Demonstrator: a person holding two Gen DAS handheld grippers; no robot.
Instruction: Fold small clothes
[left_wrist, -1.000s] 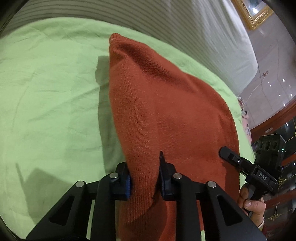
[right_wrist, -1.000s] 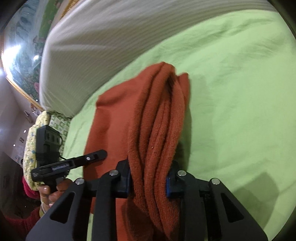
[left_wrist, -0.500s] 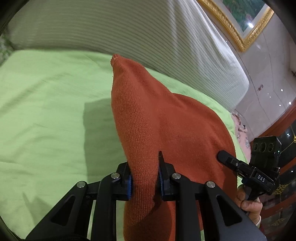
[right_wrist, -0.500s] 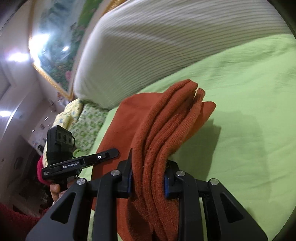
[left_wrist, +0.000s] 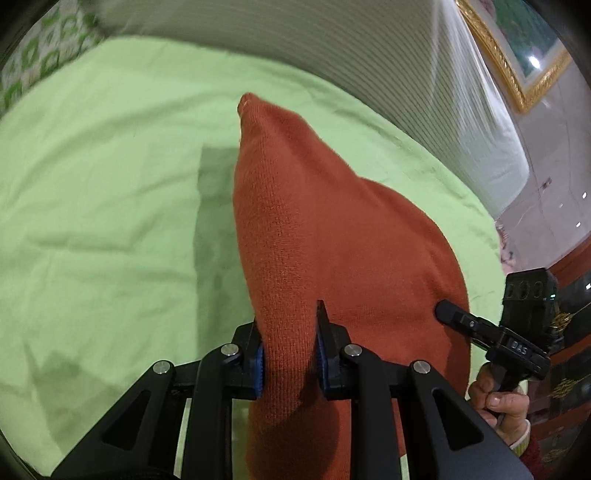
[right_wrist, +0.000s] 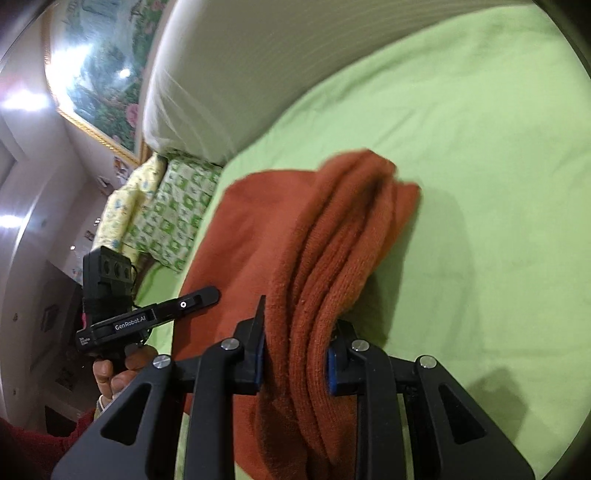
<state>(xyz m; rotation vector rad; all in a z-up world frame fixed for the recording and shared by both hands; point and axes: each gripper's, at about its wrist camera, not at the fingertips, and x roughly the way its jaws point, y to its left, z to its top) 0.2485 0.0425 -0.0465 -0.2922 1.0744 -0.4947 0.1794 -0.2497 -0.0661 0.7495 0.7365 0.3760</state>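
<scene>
A rust-orange knitted garment (left_wrist: 332, 229) is held up over the green bed sheet (left_wrist: 103, 206). My left gripper (left_wrist: 290, 350) is shut on one edge of it. My right gripper (right_wrist: 295, 354) is shut on a bunched, several-layered edge of the same garment (right_wrist: 332, 243). The garment stretches between the two grippers, its far end near the sheet. The right gripper also shows in the left wrist view (left_wrist: 491, 336), and the left gripper in the right wrist view (right_wrist: 147, 317). The fabric hides the inner pads.
A white ribbed pillow or headboard cushion (left_wrist: 332, 48) runs along the far side of the bed. A green-patterned pillow (right_wrist: 173, 210) lies at the bed's edge. A gold-framed picture (right_wrist: 96, 74) hangs on the wall. Dark furniture (left_wrist: 569, 295) stands at the right.
Both grippers have lifted and tilted with the garment held. The views swung toward the wall, and the patterned pillow came into sight. The grips have not changed.
</scene>
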